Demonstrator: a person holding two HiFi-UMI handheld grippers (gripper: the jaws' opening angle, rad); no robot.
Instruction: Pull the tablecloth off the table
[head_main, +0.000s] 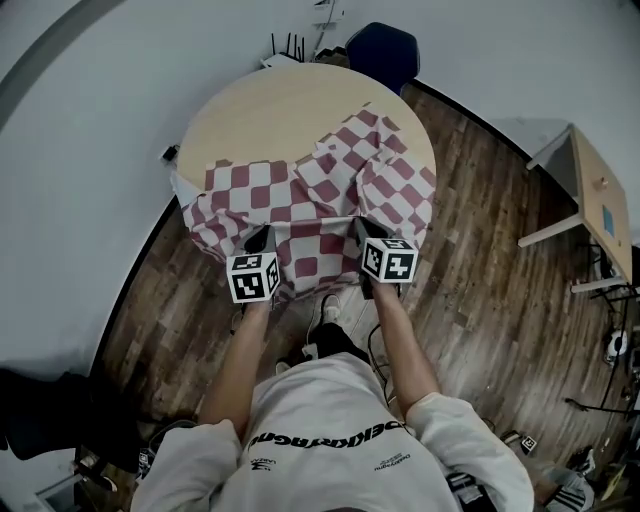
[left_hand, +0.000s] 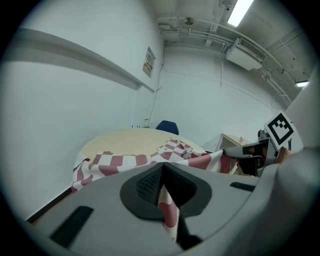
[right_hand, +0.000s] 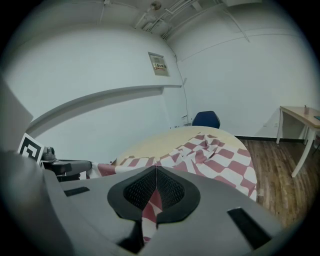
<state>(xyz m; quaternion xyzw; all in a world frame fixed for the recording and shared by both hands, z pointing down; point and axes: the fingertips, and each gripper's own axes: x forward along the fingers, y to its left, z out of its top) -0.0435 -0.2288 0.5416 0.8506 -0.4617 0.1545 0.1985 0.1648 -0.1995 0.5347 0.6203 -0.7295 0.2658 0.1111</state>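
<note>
Tablecloth (head_main: 330, 200) on table (head_main: 270, 110), near side

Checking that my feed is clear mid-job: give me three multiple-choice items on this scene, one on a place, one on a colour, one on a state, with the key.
1. Which part of the table top lies bare?
A. The far side, toward the blue chair
B. The near edge, by the person
C. None of it

2. What pattern does the tablecloth have?
A. Blue stripes
B. Red and white checks
C. Plain green

3. How do the left tool and the right tool stand?
A. Both open above the cloth
B. Both shut on the tablecloth
C. Only the right one shut on it

Key: 1 A, pale wood shows beyond the bunched cloth. 2 B, the checks show in every view. 3 B, each gripper view shows checked cloth pinched between closed jaws.
</note>
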